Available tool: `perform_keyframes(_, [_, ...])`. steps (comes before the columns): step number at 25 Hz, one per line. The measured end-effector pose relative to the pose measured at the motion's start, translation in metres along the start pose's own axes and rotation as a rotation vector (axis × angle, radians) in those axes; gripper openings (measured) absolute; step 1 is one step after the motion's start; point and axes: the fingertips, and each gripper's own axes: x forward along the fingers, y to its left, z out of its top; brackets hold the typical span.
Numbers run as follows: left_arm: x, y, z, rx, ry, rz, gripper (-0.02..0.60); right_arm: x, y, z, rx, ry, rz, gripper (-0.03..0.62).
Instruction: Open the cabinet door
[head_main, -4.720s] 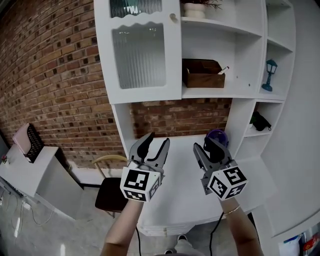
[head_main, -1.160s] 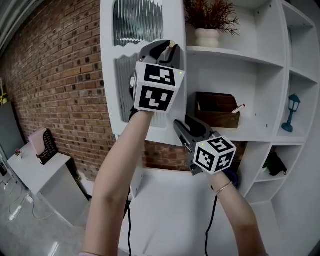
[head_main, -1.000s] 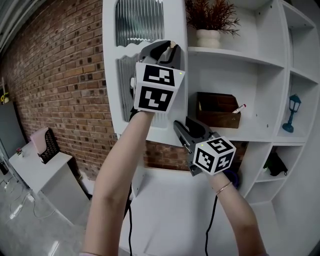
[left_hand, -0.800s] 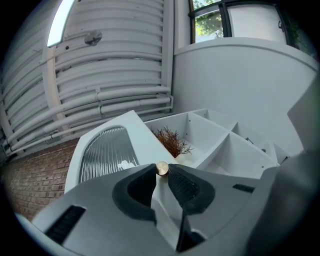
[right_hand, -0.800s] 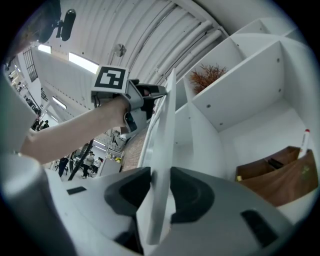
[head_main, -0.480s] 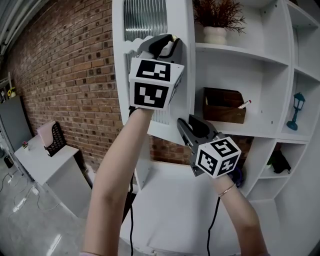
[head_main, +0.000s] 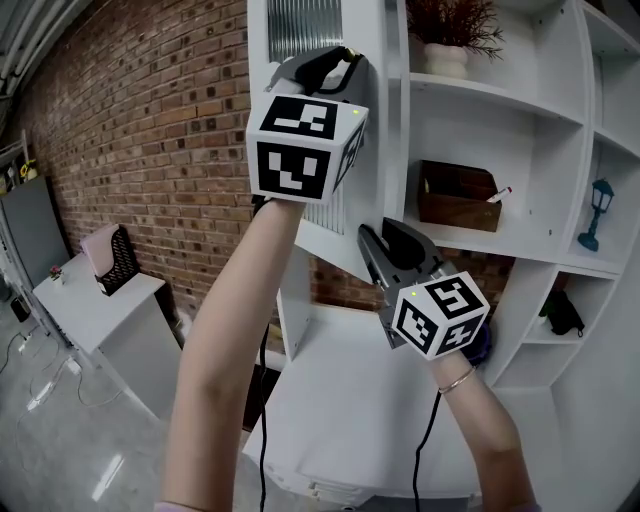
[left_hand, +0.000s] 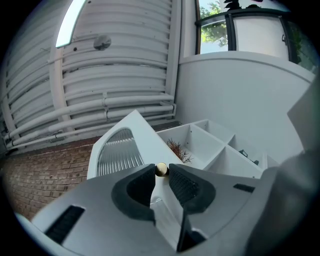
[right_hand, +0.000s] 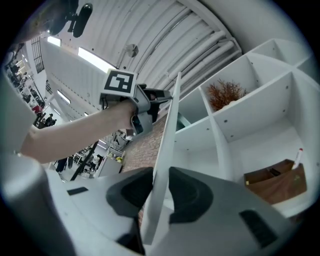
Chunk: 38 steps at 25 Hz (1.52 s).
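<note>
A brick wall (head_main: 150, 130) fills the left. In front of it a bare arm reaches up, holding the left gripper (head_main: 332, 60) at the top of a white cabinet door (head_main: 375, 150) with a ribbed glass panel (head_main: 305, 20). The door stands swung part-way out from a white shelf unit (head_main: 520, 110), its free edge toward the camera.

Lower and to the right, the right gripper (head_main: 385, 235) sits at the door's bottom corner. Further right, the open shelves hold a potted plant (head_main: 447, 60) and a wooden box (head_main: 460, 197).

The head view hides both grips behind the marker cubes. The left gripper view shows its jaws pressed together on a small brass knob (left_hand: 161, 170). The right gripper view shows the door's thin edge running between its jaws, which appear to pinch it from both sides — and it alone shows the door edge-on.

The door is likely light and stiff and should swing freely on its hinges. The glass looks fragile, so the knob and the painted frame are the places to hold. The round knob may be slippery — a steady pull along the door's arc seems safest.
</note>
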Motion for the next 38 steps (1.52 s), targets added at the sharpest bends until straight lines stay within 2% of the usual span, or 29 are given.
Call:
perform_keyframes(11, [-0.046,0.029,0.023,-0.038,-0.018,-0.007,0.089,-0.002,0.06,0.015,0.005,-0.01,0.006,0.084])
perform_keyframes(20, [-0.078,0.058,0.034,-0.031,-0.036,-0.002,0.086,0.005,0.106,0.023,-0.009,-0.03,0.038,0.093])
perform_keyframes(38, [-0.123,0.108,0.04,-0.044,-0.066,0.029,0.075,0.028,0.173,0.028,-0.062,-0.039,0.106,0.103])
